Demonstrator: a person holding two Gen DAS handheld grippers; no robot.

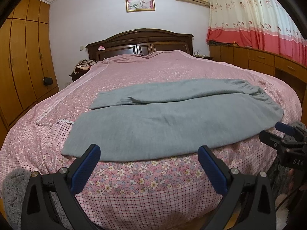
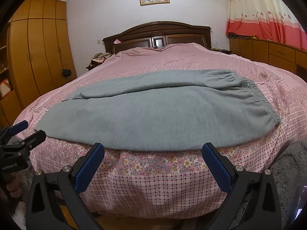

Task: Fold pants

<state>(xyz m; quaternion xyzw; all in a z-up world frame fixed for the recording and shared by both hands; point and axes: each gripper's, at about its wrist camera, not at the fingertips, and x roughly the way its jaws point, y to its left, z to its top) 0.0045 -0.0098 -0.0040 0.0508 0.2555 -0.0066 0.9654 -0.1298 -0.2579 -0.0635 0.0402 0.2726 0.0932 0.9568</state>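
Observation:
Grey pants [image 1: 163,118] lie flat across the foot of the bed, legs side by side pointing left, elastic waistband [image 1: 268,99] at the right. They also show in the right wrist view [image 2: 149,111], waistband [image 2: 264,101] at right. My left gripper [image 1: 149,153] is open and empty, just short of the near pant leg's edge. My right gripper [image 2: 153,151] is open and empty, also just short of that edge. Each gripper shows in the other's view: the right one [image 1: 284,134] at the far right, the left one [image 2: 25,130] at the far left.
The bed has a pink floral cover [image 1: 134,176] and a dark wooden headboard [image 1: 140,42]. A wooden wardrobe [image 1: 23,57] stands at left, low cabinets [image 1: 259,59] and curtains at right. A grey fluffy fabric [image 2: 287,168] lies at the near right.

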